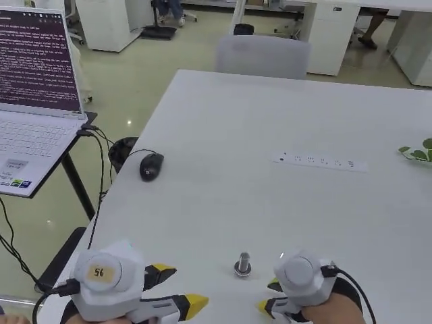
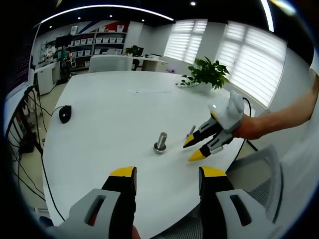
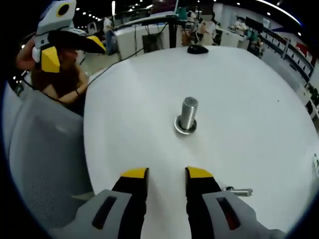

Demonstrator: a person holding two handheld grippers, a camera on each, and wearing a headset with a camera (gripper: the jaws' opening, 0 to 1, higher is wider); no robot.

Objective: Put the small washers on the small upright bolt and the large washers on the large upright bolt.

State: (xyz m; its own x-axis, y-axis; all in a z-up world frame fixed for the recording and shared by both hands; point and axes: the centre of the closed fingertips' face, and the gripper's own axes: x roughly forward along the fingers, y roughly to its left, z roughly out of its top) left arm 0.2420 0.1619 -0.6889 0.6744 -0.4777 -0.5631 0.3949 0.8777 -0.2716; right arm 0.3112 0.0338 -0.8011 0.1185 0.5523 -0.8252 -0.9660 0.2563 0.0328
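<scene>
Steel bolt (image 3: 188,113), base ring (image 3: 185,126) indistinct

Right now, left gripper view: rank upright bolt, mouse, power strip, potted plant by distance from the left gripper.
From the left gripper:
1. upright bolt, just ahead, centre.
2. mouse, off to the left.
3. power strip, far ahead, lying crosswise.
4. potted plant, far right, beyond the strip.
</scene>
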